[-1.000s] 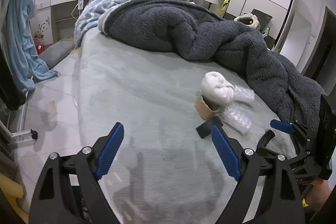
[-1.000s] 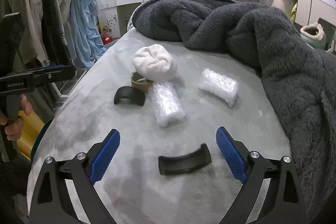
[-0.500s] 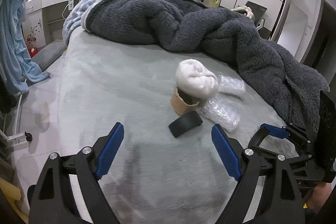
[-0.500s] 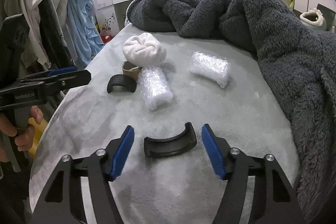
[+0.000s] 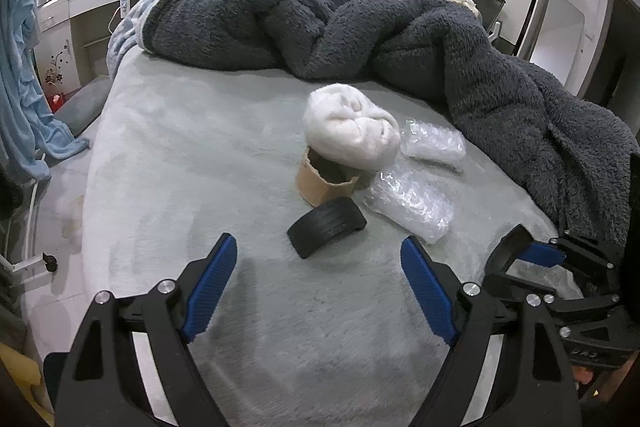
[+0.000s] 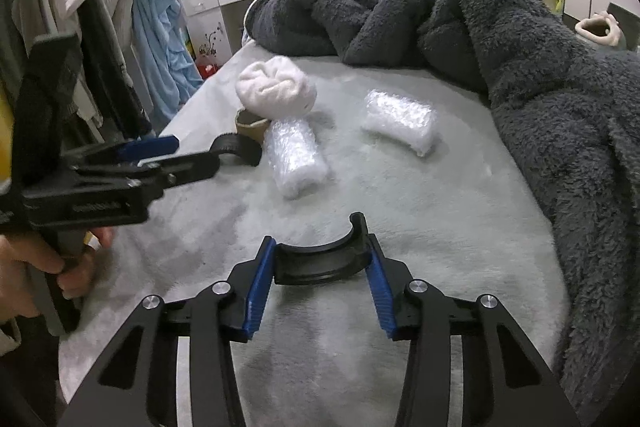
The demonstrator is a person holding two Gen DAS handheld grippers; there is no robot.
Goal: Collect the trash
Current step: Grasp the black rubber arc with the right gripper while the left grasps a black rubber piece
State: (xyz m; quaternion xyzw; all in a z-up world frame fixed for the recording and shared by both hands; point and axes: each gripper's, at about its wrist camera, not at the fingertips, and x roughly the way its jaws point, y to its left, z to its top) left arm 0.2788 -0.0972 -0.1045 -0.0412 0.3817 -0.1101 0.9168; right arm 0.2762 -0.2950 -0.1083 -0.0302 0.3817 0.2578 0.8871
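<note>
The right claw (image 6: 320, 267) is clenched on a curved black plastic piece (image 6: 322, 261), its blue pads (image 6: 259, 285) pressing the two ends of the arc, which sits low on the grey bed (image 6: 440, 211) near its foot end. The left claw (image 5: 316, 279) is released, its blue fingers (image 5: 210, 281) spread wide and hovering just short of a second curved black piece (image 5: 326, 225) that lies on the bed with its ribbed back up. Touching that piece on its far side is a short brown cardboard ring (image 5: 324, 183), standing on edge with its open mouth up, and a white fluffy bundle (image 5: 350, 131) rests on the ring's far rim. Just to the right of the ring lie two bubble wrap rolls: the near one (image 5: 412, 203) close beside the black piece, the far one (image 5: 434, 145) next to the white bundle (both look clear and crinkled from the left wrist view, whiter from the right). A rumpled dark grey blanket (image 5: 360, 27) is heaped across the head of the bed and runs down its right side. In the right wrist view the left claw reaches in from the left, held by a bare hand (image 6: 44, 267), with its tips near the second black piece. Clothes, among them a light blue garment (image 6: 160, 23), hang to the left of the bed.
</note>
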